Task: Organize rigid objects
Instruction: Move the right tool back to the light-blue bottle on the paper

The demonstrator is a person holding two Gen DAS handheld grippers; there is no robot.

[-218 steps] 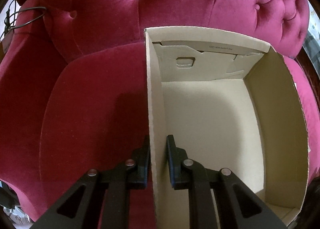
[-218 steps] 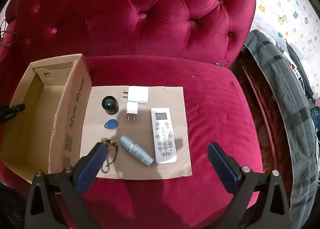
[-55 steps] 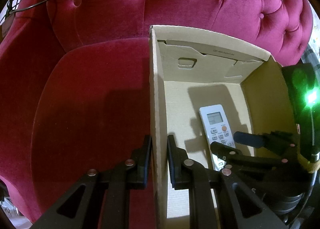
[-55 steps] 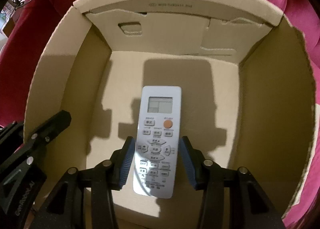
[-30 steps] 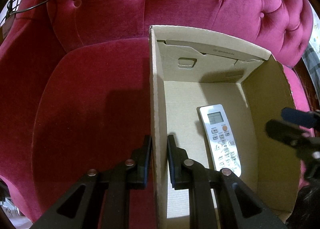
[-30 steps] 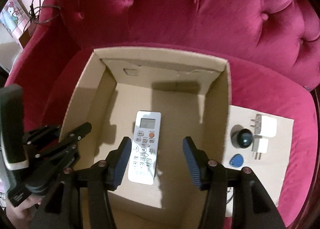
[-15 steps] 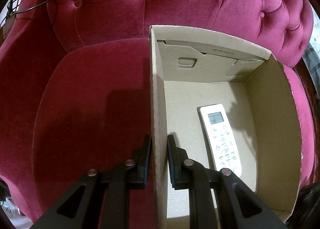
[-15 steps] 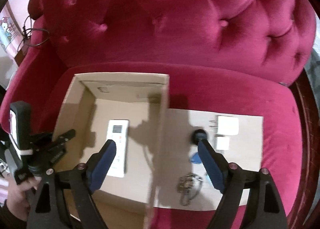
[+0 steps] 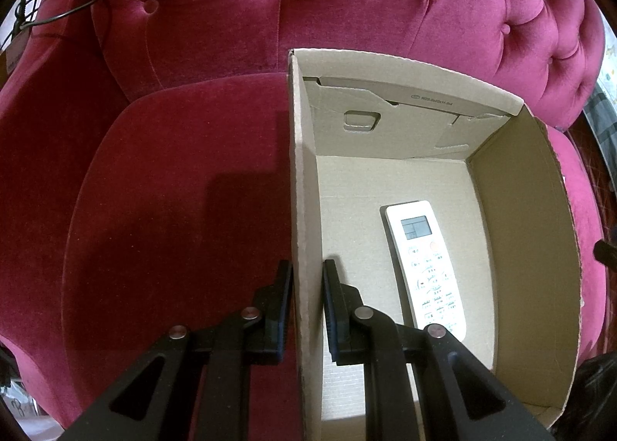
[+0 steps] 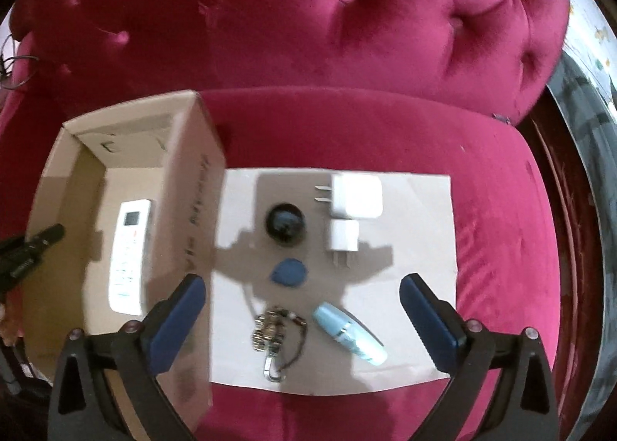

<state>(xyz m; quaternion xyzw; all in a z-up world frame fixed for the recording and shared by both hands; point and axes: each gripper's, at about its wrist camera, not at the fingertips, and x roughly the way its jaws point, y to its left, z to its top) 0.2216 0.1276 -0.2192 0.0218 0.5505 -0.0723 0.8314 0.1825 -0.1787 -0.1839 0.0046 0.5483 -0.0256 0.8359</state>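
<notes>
Left wrist view, remote (image 9: 426,267): lies flat on the box floor, right of centre in the frame, screen end toward the far wall, buttons up.
Box (image 9: 520,248): open-topped cardboard, sitting on the sofa seat; fills the right half of this view.
Left gripper (image 9: 306,298): pinched on the box's left wall near the lower middle of the frame, one finger outside and one inside the wall.
Right wrist view, box (image 10: 189,217): at left of the frame, with the remote (image 10: 129,248) inside near its right wall.
Left gripper seen from here (image 10: 34,244): a dark tip at the box's left edge.
Right gripper (image 10: 302,296): spread wide and holding nothing, blue pads at the lower part of the frame, above the sheet.
Sheet (image 10: 416,286): pale paper on the seat just right of the box, carrying the loose items.
Large charger (image 10: 356,196): upper part of the sheet, prongs pointing left.
Small charger (image 10: 343,238): just below it, prongs pointing down.
Black round thing (image 10: 284,224): left of the chargers.
Blue tag (image 10: 289,271): below the black thing.
Keychain (image 10: 275,337): near the sheet's lower edge.
Blue bottle (image 10: 349,333): lying on its side, right of the keychain.
Sofa (image 10: 308,36): crimson tufted velvet, all around.
</notes>
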